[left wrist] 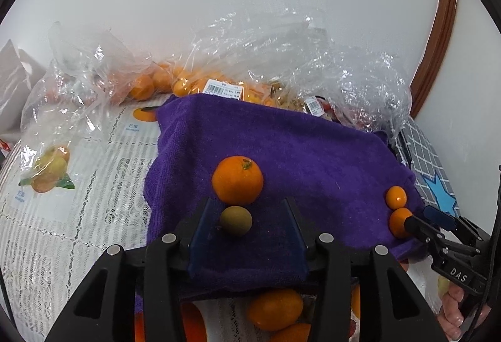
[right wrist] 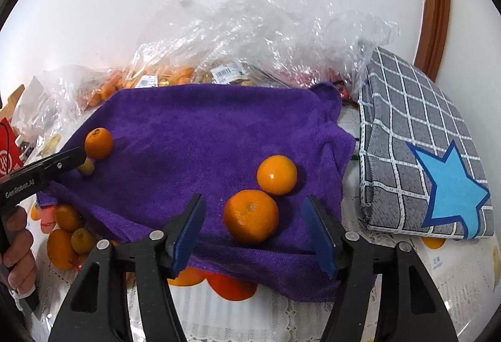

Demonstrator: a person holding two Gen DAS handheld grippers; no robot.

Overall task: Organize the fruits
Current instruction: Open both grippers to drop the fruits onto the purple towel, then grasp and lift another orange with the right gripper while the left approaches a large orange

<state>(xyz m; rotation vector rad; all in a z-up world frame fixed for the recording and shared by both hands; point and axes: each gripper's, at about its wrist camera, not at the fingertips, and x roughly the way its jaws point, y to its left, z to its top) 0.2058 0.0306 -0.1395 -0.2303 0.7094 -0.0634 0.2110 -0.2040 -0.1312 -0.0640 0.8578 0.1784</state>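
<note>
A purple towel point(left wrist: 297, 151) point(right wrist: 203, 135) lies on the table. In the left wrist view my left gripper point(left wrist: 247, 210) is open, its jaws either side of a small brown-green fruit point(left wrist: 235, 220) that rests on the towel and touches an orange point(left wrist: 237, 180) beyond it. Two small oranges point(left wrist: 395, 196) point(left wrist: 399, 221) lie at the towel's right edge by my right gripper point(left wrist: 419, 216). In the right wrist view my right gripper point(right wrist: 253, 207) is open around the nearer orange point(right wrist: 250, 216); another orange point(right wrist: 276, 174) lies just beyond. The left gripper's fingers point(right wrist: 67, 159) show at left.
Clear plastic bags of fruit point(left wrist: 175, 82) point(right wrist: 250, 38) lie along the wall behind the towel. A grey checked cushion with a blue star point(right wrist: 416, 160) is at right. Loose oranges point(right wrist: 62, 235) lie at the table's front left. A lace tablecloth point(left wrist: 62, 216) covers the table.
</note>
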